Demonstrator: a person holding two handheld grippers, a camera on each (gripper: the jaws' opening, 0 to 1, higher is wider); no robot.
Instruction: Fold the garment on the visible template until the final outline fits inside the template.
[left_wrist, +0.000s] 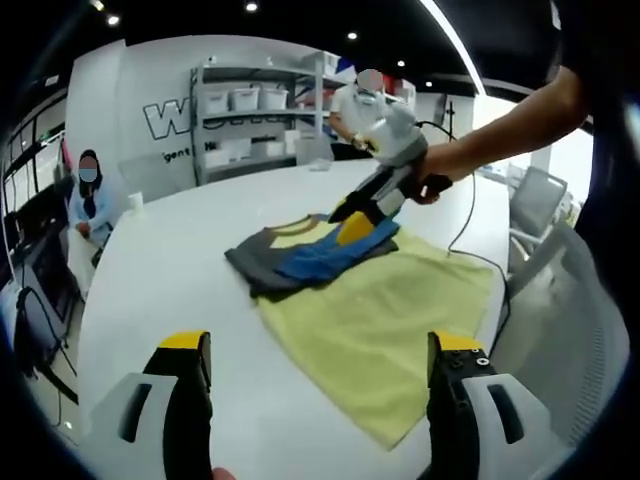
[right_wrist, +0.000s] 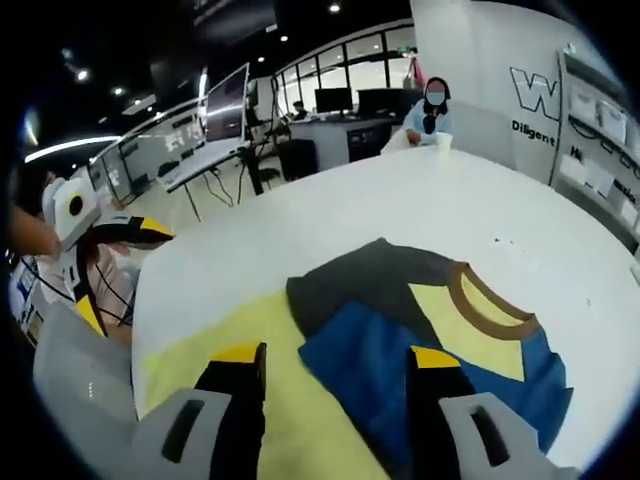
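The garment (left_wrist: 320, 255) is a T-shirt with a yellow body, grey and blue sleeve panels and a brown collar band. It lies on the white surface (left_wrist: 180, 290), partly folded: the grey and blue upper part is bunched over the yellow part. In the right gripper view the garment (right_wrist: 400, 330) shows its brown collar (right_wrist: 490, 310), with the blue panel lying across the grey one.

A template is named in the task, but the pictures do not allow it to be told apart from the yellow cloth.

The right tongs (left_wrist: 362, 222) appear in the left gripper view, held by a person's hand (left_wrist: 432, 172), with the yellow-tipped ends down at the blue fold of the garment. Whether they pinch the cloth cannot be told from that view. In the right gripper view the right tongs (right_wrist: 335, 365) stand spread, 1 jaw over the yellow cloth and 1 over the blue panel.

The left tongs (left_wrist: 320, 355) are spread, above the near edge of the surface and apart from the garment. They also appear at the left of the right gripper view (right_wrist: 125, 235).

A cable (left_wrist: 468, 235) runs from the right gripper across the surface. Behind the surface stand a shelf unit (left_wrist: 255, 120) with white bins, a seated person (left_wrist: 88, 200) and a standing person (left_wrist: 355, 110). Monitors (right_wrist: 200, 125) stand on a desk further back.
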